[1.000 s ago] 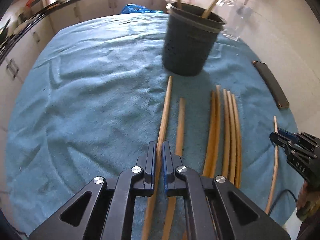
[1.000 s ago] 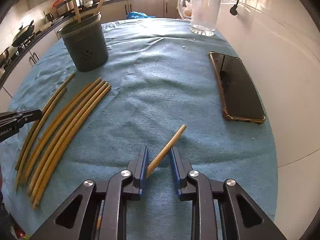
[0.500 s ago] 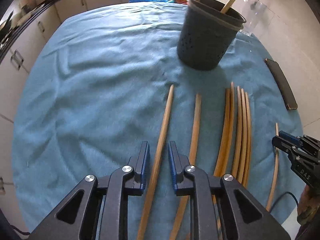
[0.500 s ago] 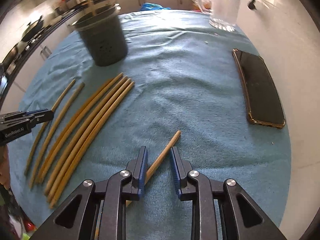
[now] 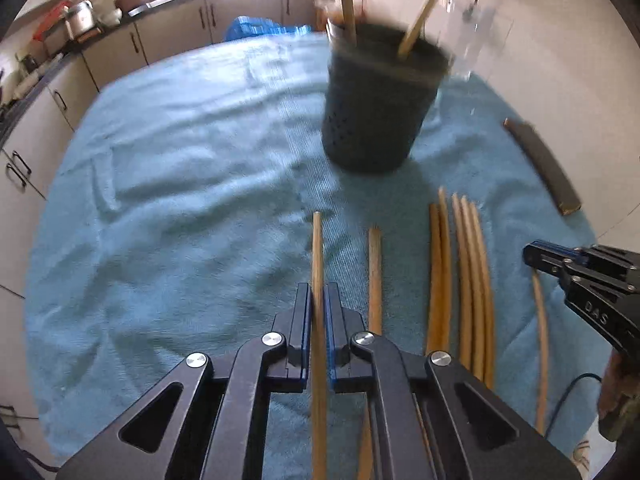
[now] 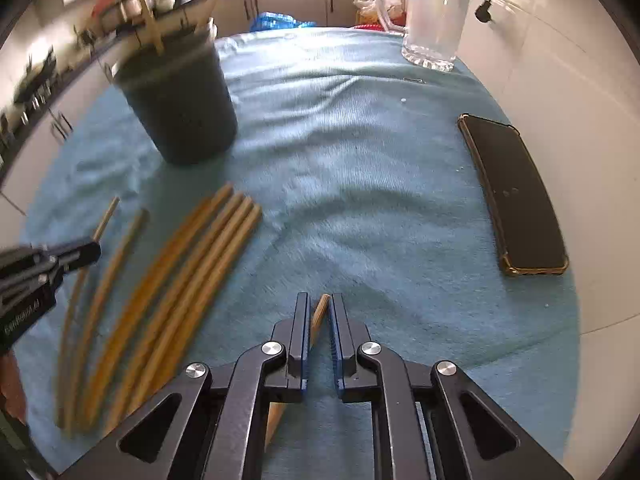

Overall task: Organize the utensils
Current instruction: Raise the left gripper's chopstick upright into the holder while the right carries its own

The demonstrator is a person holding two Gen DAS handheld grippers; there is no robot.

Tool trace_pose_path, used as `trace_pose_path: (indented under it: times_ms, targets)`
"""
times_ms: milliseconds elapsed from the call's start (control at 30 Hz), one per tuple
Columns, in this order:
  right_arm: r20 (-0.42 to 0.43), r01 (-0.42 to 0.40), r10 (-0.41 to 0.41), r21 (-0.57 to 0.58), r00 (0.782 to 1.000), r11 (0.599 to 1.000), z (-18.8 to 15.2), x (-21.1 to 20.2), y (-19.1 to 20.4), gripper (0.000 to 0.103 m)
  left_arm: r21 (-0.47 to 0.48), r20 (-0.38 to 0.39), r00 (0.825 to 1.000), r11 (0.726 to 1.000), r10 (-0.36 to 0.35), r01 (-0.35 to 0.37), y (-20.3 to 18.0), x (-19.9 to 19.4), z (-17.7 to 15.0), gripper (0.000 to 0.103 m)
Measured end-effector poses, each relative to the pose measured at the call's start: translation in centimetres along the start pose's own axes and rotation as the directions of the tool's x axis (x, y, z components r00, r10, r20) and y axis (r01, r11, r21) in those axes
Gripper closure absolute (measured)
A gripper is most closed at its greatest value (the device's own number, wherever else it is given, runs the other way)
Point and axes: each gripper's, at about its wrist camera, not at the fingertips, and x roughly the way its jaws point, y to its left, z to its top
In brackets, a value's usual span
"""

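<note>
Several wooden chopsticks (image 5: 472, 280) lie in a row on the blue cloth, also in the right wrist view (image 6: 188, 276). A dark perforated holder (image 5: 376, 108) stands beyond them with two sticks upright in it; it shows in the right wrist view (image 6: 180, 100) too. My left gripper (image 5: 318, 300) is shut on the leftmost chopstick (image 5: 317, 248), which runs between its pads. My right gripper (image 6: 320, 312) is shut on a separate chopstick (image 6: 320, 312) at its tip; it shows at the right edge of the left wrist view (image 5: 536, 252).
A black phone (image 6: 516, 196) lies at the right of the cloth. A glass mug (image 6: 436, 20) stands at the far right. Kitchen cabinets (image 5: 120, 52) run behind the table. The blue cloth (image 5: 180, 184) covers the table.
Both grippers have closed on their chopsticks from a half-open stance. The right gripper slid forward toward the tip of its stick. Both views moved nearer the holder.
</note>
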Motion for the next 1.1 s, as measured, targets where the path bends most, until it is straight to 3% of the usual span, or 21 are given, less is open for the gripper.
trace_pose_path:
  times_ms: [233, 367, 567, 800, 967, 1100]
  targets:
    - [0.213, -0.070, 0.068, 0.002, 0.975, 0.998, 0.3, -6.7, 0.4, 0.094, -0.012, 0.197, 0.980, 1.000, -0.005, 0.008, 0.1, -8.5, -0.6, 0.097]
    - [0.334, -0.077, 0.082, -0.030, 0.939, 0.997, -0.9, -11.0, 1.3, 0.095, -0.031, 0.281, 0.959, 0.999, -0.015, 0.025, 0.1, -12.5, -1.8, 0.097]
    - [0.449, -0.072, 0.099, -0.075, 0.888, 0.995, -3.0, -15.4, 2.6, 0.095, -0.059, 0.333, 0.943, 0.998, -0.011, 0.032, 0.1, -15.9, -4.2, 0.097]
    - [0.511, -0.101, 0.136, -0.095, 0.849, 0.990, -5.6, -18.9, 2.3, 0.095, -0.054, 0.393, 0.920, 0.999, 0.014, 0.008, -0.9, -18.7, -6.9, 0.097]
    - [0.530, -0.126, 0.173, -0.123, 0.831, 0.984, -6.5, -20.3, 2.5, 0.096, -0.007, 0.420, 0.907, 0.999, 0.039, -0.039, -2.3, -19.5, -8.1, 0.097]
    - [0.545, -0.124, 0.185, -0.147, 0.818, 0.981, -7.1, -21.2, 3.2, 0.096, 0.004, 0.431, 0.902, 0.999, 0.030, -0.035, -2.8, -20.2, -8.6, 0.097]
